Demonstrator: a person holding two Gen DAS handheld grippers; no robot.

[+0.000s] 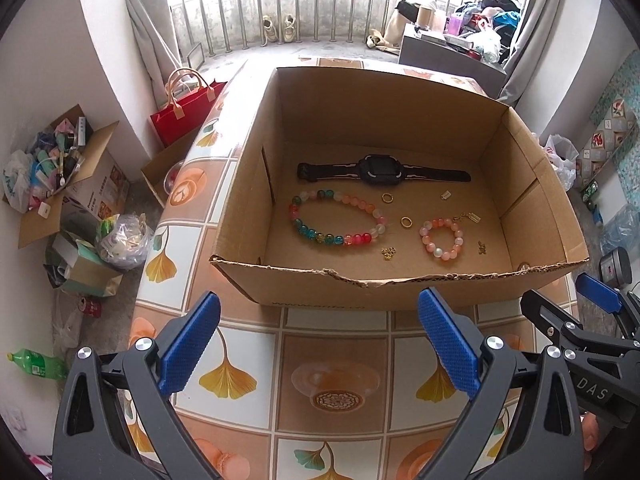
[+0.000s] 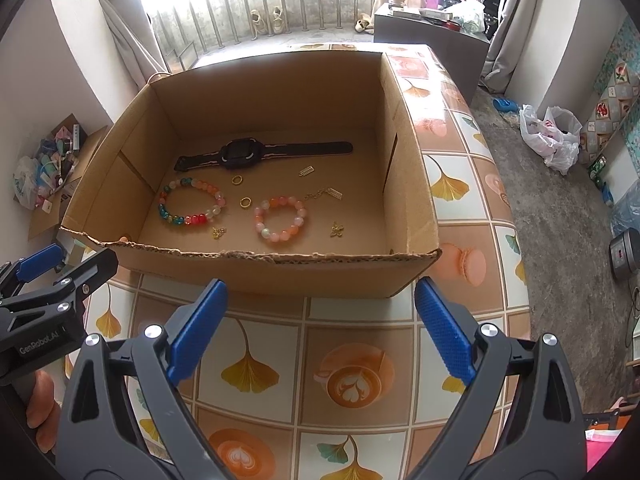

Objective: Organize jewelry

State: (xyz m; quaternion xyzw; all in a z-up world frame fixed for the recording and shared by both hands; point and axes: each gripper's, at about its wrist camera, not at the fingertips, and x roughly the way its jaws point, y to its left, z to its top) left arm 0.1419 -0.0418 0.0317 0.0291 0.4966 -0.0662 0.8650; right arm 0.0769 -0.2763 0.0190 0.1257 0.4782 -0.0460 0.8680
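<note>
Jewelry lies on the floor of the cardboard box (image 1: 400, 276): black watch (image 1: 376, 170) at 12 o'clock, multicolored bead bracelet (image 1: 336, 218) at 9, pink bracelet (image 1: 442, 236) at 4. Left gripper (image 1: 320, 352) and right gripper (image 2: 320, 334) hover level over the worktop (image 2: 360, 344) at 6, jaws spread wide, empty.

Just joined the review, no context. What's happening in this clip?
A person holds a two-finger gripper in each hand over a tiled-pattern table, facing an open cardboard box. The left gripper and right gripper are both open, empty and short of the box. Inside lie a black smartwatch, a multicolored bead bracelet, a smaller pink bead bracelet, two gold rings and several small gold charms. Nothing is being handled at this moment.
</note>
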